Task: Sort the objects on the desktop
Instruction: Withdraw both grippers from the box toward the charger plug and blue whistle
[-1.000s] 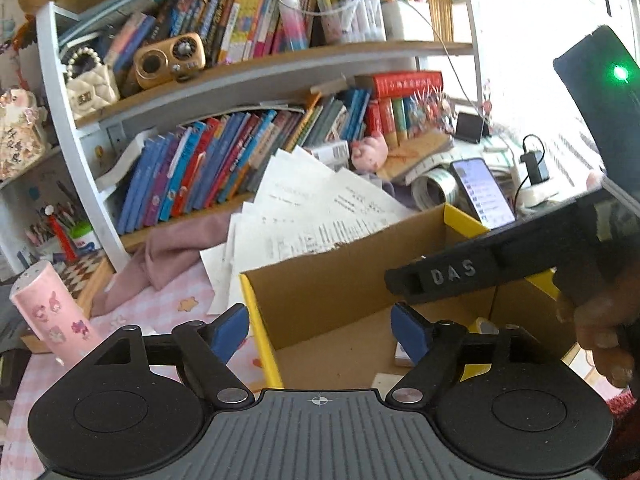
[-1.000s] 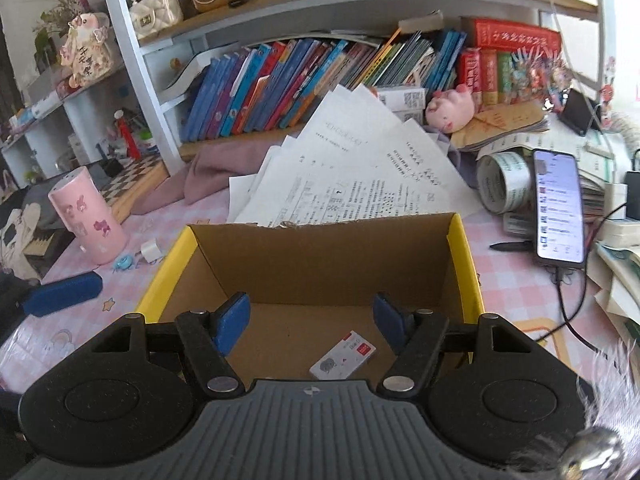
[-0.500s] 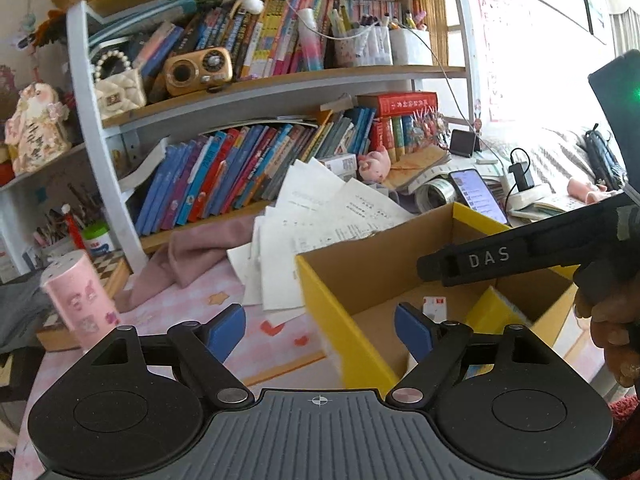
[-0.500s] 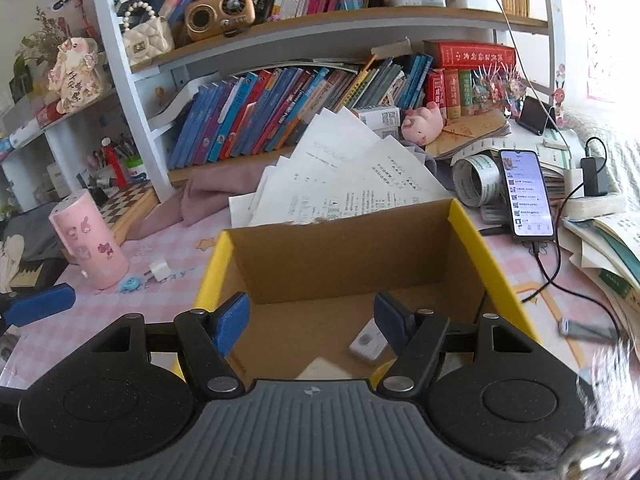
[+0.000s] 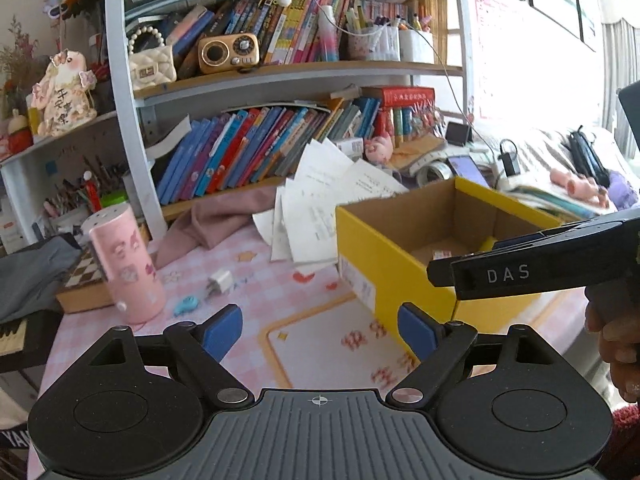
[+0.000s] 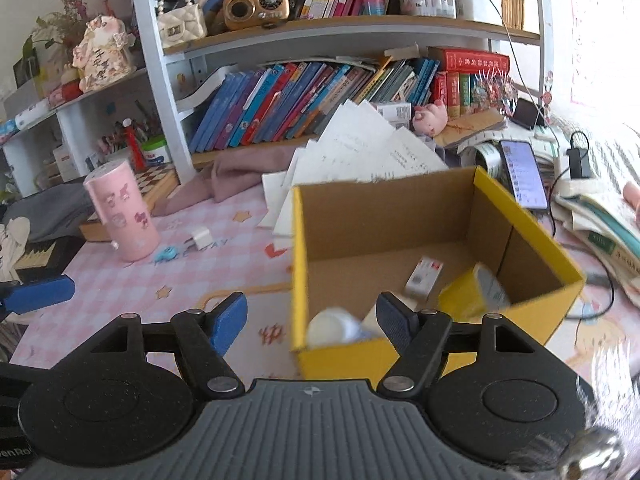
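Note:
An open yellow cardboard box [image 6: 298, 240] [image 5: 376, 252] stands on the pink checked desk. Inside it lie a small white card box [image 6: 423, 276], a yellow packet [image 6: 472, 294] and a white round thing [image 6: 332, 326]. A white charger plug [image 6: 201, 237] [image 5: 219, 282] and a small blue clip [image 6: 166, 254] [image 5: 186, 304] lie on the desk left of the box, beside a pink cylinder [image 6: 120, 210] [image 5: 126, 264]. My left gripper [image 5: 320, 330] is open and empty over the desk. My right gripper [image 6: 312, 320] is open and empty at the box's near wall.
A fan of white papers [image 6: 360, 144] leans behind the box. A pink cloth [image 6: 240, 168] lies under the bookshelf [image 6: 320, 32]. A phone [image 6: 522, 174], tape roll [image 6: 482, 158] and books [image 6: 600, 224] crowd the right. A chessboard box [image 6: 154, 184] sits far left.
Both grippers have pulled back and to the left, away from the box. The box interior and the desk with the plug and clip have come into view.

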The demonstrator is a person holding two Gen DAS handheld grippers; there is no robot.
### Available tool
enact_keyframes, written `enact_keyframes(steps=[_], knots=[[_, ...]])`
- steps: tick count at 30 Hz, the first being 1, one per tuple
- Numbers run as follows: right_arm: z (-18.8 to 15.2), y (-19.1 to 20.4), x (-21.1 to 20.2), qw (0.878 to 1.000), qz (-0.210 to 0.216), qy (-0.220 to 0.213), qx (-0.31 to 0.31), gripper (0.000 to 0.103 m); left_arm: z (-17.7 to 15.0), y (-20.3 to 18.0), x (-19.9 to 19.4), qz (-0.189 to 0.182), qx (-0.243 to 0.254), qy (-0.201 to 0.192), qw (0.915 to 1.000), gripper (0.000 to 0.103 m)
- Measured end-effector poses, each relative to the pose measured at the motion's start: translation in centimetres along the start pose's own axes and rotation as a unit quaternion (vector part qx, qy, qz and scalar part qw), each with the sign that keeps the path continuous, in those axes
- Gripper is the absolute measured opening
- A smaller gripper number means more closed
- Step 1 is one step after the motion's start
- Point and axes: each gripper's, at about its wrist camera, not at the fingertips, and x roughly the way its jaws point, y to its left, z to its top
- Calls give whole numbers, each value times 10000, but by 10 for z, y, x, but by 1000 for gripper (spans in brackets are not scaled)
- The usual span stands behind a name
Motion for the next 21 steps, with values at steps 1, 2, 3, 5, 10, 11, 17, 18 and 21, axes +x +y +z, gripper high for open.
enact_keyframes(steps=[1, 2, 3, 5, 10, 11, 17, 18, 21], knots=[[-4, 6, -1, 10000, 2, 33, 4, 70, -4, 4, -4, 5, -4, 26, 10000, 87], [-8, 12, -2, 10000, 13, 68, 3, 70, -7, 8, -7, 20, -20, 58, 10000, 87], [-12, 18, -3, 9999, 32, 102, -7, 70, -11, 12, -9, 46, -44, 95, 9999, 88], [-18, 30, -5, 9998, 78, 168, -50, 70, -18, 21, -15, 142, -107, 194, 9997, 89], [-26, 61, -8, 9988, 260, 319, -263, 70, -33, 41, -31, 440, -317, 314, 9980, 95], [-27, 67, -8, 9984, 304, 350, -312, 70, -35, 45, -35, 502, -371, 328, 9975, 95], [-31, 100, -4, 9948, 596, 520, -644, 71, -50, 70, -53, 836, -766, 377, 9928, 96], [-31, 105, -4, 9939, 646, 540, -707, 71, -52, 74, -55, 884, -831, 391, 9918, 96], [-33, 118, 0, 9914, 778, 621, -850, 71, -57, 84, -58, 1011, -988, 446, 9890, 96]])
